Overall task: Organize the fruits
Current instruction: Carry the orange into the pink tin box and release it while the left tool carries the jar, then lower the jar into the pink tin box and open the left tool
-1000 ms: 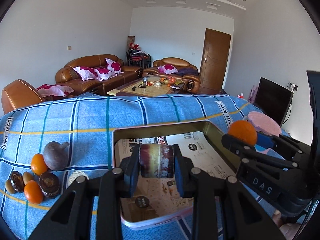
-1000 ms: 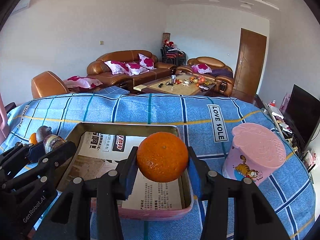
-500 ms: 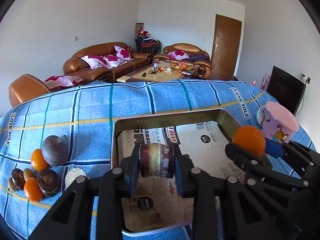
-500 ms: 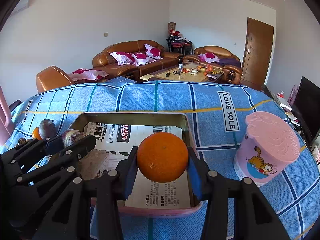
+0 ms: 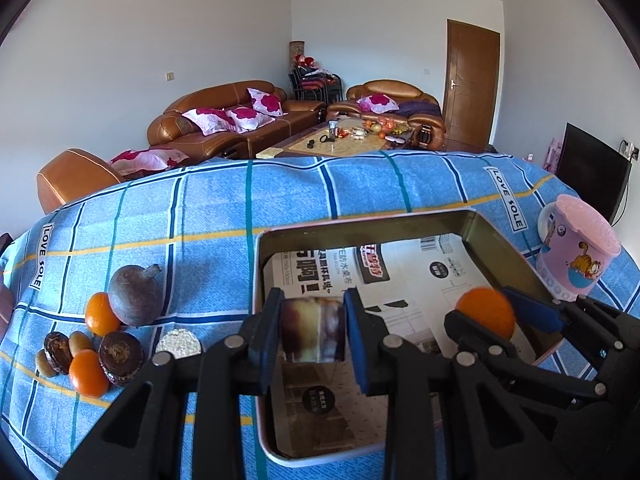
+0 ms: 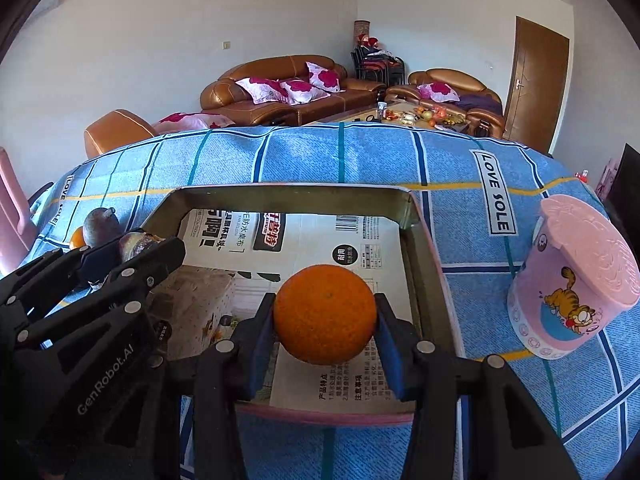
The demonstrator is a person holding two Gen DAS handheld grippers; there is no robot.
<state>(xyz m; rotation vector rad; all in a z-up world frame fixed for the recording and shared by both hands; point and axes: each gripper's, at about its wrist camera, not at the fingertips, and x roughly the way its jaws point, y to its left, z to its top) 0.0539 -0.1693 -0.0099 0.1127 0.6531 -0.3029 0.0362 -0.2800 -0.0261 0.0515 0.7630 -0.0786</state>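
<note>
My left gripper (image 5: 312, 330) is shut on a purple and cream fruit (image 5: 313, 328) and holds it over the left part of a metal tray (image 5: 256, 280) lined with newspaper. My right gripper (image 6: 325, 320) is shut on an orange (image 6: 325, 314) and holds it over the tray's (image 6: 416, 248) near right part. The orange also shows in the left wrist view (image 5: 486, 318). Several loose fruits lie on the cloth left of the tray: a dark purple fruit (image 5: 134, 295), small oranges (image 5: 100, 314) and dark brown round fruits (image 5: 121, 357).
A pink cartoon cup (image 6: 576, 292) stands upside down on the blue checked cloth (image 5: 200, 216) right of the tray. A small silvery disc (image 5: 178, 343) lies by the loose fruits. Sofas and a coffee table stand beyond the table's far edge.
Both grippers have moved forward and down over the tray with their fruits held. The orange now sits lower, inside the tray's outline.
</note>
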